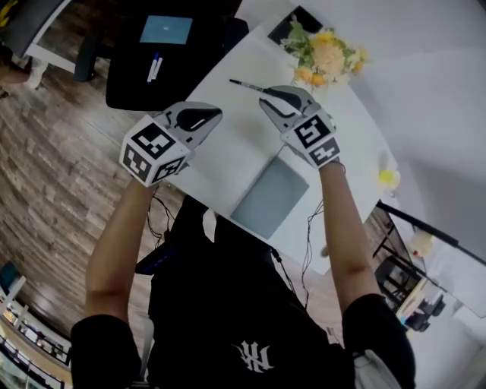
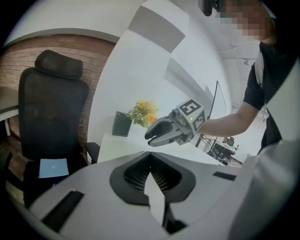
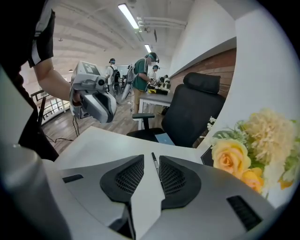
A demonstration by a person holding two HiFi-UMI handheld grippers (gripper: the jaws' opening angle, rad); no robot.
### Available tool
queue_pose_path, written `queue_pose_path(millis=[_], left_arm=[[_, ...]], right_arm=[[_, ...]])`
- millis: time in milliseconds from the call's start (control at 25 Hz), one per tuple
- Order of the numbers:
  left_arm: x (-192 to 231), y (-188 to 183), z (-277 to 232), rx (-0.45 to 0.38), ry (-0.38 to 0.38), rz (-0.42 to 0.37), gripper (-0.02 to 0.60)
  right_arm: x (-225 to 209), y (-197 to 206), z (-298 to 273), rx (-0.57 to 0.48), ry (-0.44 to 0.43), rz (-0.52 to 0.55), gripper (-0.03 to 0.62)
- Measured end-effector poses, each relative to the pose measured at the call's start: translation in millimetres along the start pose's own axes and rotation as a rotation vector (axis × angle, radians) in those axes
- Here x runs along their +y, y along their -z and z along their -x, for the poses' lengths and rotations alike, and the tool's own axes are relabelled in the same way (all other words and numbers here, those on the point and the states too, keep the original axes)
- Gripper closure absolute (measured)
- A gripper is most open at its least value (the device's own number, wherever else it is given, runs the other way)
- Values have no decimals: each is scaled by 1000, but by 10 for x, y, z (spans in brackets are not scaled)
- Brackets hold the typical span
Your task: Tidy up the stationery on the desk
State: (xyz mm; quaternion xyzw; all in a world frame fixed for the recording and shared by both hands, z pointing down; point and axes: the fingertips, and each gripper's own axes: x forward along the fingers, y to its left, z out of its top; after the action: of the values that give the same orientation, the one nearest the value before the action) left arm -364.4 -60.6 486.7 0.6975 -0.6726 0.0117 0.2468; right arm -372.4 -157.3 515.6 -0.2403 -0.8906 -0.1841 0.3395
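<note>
White desk (image 1: 228, 144) is filling the middle of the head view, with a person's two bare forearms reaching over it. Readable writing is scarce. A white emblem (image 1: 253, 355) is showing on the person's black shirt, too stylised to read, and each gripper's cube is showing black-and-white square markers.

The right gripper (image 1: 266, 97) is pointing down at the desk with its jaws standing slightly apart. A thin dark pen (image 1: 244, 84) is lying on the desk, one end reaching into the gap between them. The pads are not pressing on it from both sides.

The left gripper (image 1: 214, 114) is hovering just to the left, over the desk's edge, jaws closed together and holding nothing.

A grey slab (image 1: 271, 196), like a closed laptop, is lying on the desk nearer the person. Yellow and orange flowers (image 1: 325, 52) are standing at the far end.

Beyond the desk, a black office chair (image 1: 121, 83) is carrying a blue card (image 1: 165, 29) and two pens (image 1: 154, 68). Wood floor (image 1: 53, 167) is spreading around it, and a brick wall (image 2: 28, 56) is rising behind. Other people (image 3: 140, 75) are standing in the distance under strip lights (image 3: 129, 14).
</note>
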Motion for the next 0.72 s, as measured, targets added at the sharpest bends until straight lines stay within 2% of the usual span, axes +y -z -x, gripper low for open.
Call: queue_pose_path(millis=[240, 720], left_arm=[[142, 86, 29, -15, -23, 36, 578], [231, 314, 14, -14, -31, 87, 578]], right_arm=[[-97, 237, -379, 107, -8, 59, 491], [-193, 561, -765, 214, -56, 107, 491]])
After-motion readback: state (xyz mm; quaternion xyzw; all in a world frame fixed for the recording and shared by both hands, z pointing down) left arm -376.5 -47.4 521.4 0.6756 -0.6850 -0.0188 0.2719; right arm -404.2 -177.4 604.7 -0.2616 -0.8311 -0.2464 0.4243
